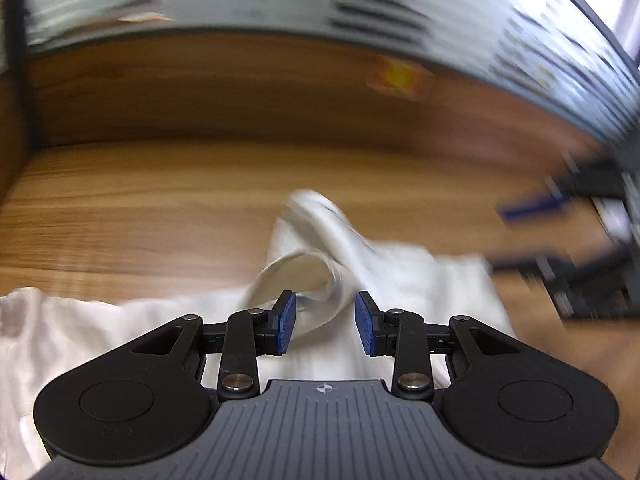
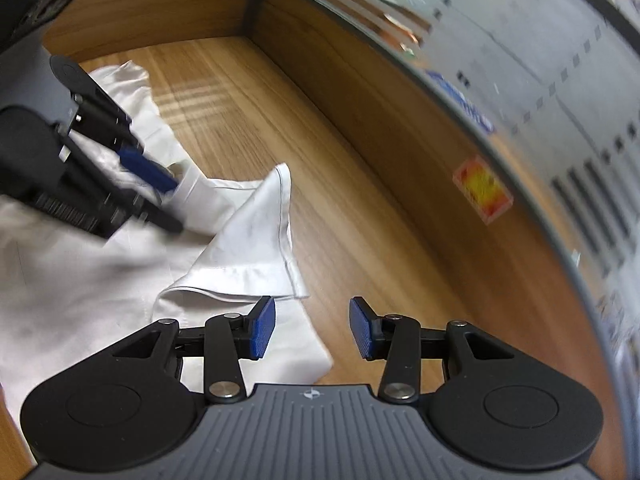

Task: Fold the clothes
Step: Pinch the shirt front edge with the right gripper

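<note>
The white garment [image 2: 240, 248] lies spread on the wooden counter [image 2: 340, 200], filling the lower left of the right wrist view and the lower half of the left wrist view. One corner is turned back over the body of the cloth, its stitched hem running down the centre of the right wrist view. A raised loop of fabric [image 1: 308, 268], possibly a collar or cuff, stands up at the centre of the left wrist view.

Whether the turned-back corner is a fold in progress or loose lay cannot be settled here. To fold well, take hems and corners rather than mid-cloth, keep both edges taut and level, and lay each panel flat so no ridge remains.

The left tool [image 1: 325, 322] is released: its blue pads stand moderately apart with the loop just ahead of them, holding nothing. Contact with the cloth beneath cannot be confirmed.

The right tool [image 2: 312, 328] is also released, pads apart and empty. Its left pad sits over the garment edge; its right pad sits over bare counter. Both views are motion-blurred.
</note>
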Available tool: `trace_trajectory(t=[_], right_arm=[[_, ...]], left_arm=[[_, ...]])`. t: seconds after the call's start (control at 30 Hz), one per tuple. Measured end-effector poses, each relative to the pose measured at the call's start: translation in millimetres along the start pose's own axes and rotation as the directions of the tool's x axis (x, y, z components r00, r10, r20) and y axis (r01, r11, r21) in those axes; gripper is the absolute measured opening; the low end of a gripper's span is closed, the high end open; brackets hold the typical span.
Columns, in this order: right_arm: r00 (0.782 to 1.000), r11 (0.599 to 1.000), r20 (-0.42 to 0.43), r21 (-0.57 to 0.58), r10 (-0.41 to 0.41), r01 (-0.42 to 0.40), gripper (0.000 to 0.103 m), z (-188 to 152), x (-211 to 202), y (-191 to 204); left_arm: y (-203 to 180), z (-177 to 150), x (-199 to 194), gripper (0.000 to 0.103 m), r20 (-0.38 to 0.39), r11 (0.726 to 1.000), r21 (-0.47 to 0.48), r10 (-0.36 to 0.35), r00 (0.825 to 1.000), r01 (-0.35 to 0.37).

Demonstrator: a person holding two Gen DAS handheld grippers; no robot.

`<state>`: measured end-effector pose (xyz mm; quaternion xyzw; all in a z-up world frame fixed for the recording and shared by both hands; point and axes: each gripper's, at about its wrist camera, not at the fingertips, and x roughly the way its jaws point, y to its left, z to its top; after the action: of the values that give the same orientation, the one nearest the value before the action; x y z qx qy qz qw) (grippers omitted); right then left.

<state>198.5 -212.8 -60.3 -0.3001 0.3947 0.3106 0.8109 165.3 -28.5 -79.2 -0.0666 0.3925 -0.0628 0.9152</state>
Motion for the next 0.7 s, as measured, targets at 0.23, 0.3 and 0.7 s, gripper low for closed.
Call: trace_trajectory(t=[0.23, 0.3, 0.7], right_arm=[[0.997, 0.978, -0.025, 0.197, 0.069, -0.062, 0.047, -4, 21, -7], [0.996, 0.964, -0.029, 0.253, 0.089, -0.079, 0.047, -5, 27, -10], [0.985, 0.855, -0.014, 0.498, 0.174, -0.143, 0.039, -9, 65, -26]], left_arm=[[28, 8, -1, 0.036, -0.035, 0.995, -0.087, 0.039, 0.999, -0.042], [31, 5, -4, 0.037, -0.057, 0.997, -0.072, 0.034, 0.998, -0.038], [46, -27, -36, 0.039, -0.124, 0.999, -0.02, 0.027, 0.992, -0.029]])
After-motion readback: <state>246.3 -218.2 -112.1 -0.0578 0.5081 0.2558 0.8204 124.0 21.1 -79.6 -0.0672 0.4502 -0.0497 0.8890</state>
